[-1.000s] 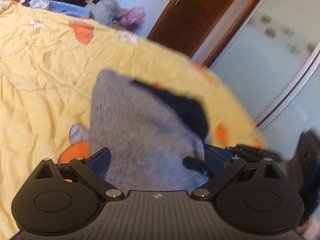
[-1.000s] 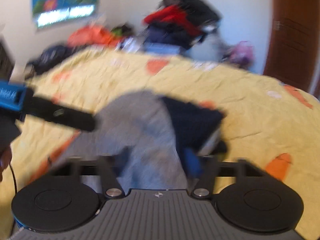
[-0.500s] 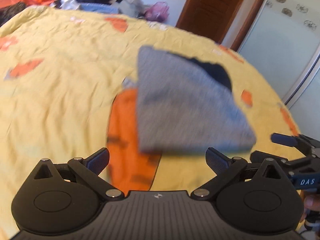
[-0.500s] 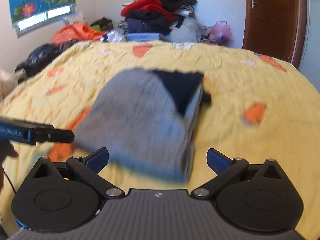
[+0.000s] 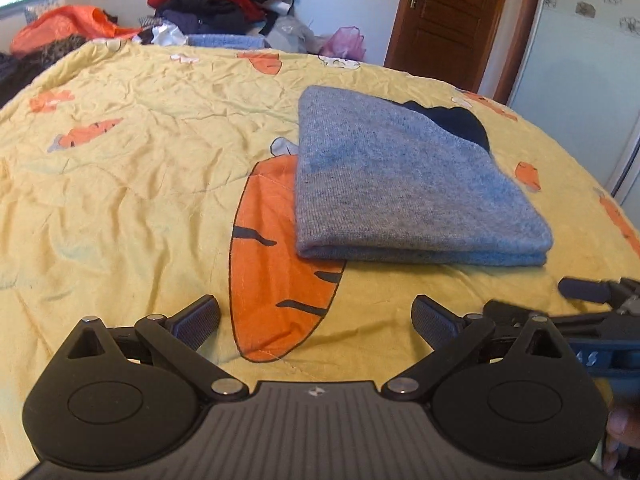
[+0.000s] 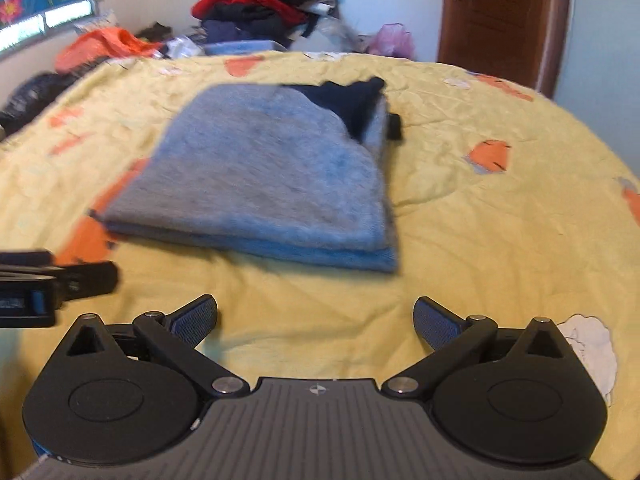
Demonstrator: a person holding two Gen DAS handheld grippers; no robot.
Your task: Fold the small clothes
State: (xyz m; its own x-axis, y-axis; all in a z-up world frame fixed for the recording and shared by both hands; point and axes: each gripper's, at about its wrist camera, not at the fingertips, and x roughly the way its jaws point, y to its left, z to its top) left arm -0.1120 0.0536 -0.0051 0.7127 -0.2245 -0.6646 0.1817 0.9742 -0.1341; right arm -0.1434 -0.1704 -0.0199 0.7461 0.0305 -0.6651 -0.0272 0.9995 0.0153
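We held the left gripper (image 5: 316, 322) and the right gripper (image 6: 316, 320) with fingers spread wide and empty, both short of the folded grey knit garment (image 5: 404, 184), which lay flat on the yellow carrot-print bedsheet (image 5: 132, 152) with a dark navy piece (image 5: 452, 120) peeking from its far edge. The fold looked complete, we judged; doing it well meant tucking that navy corner in and squaring the edges. A heap of unsorted clothes (image 5: 224, 4) sat well beyond, obstructing nothing.

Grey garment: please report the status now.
Left gripper open, right gripper open. Grey garment folded, flat on yellow bedsheet. Nothing in the way.
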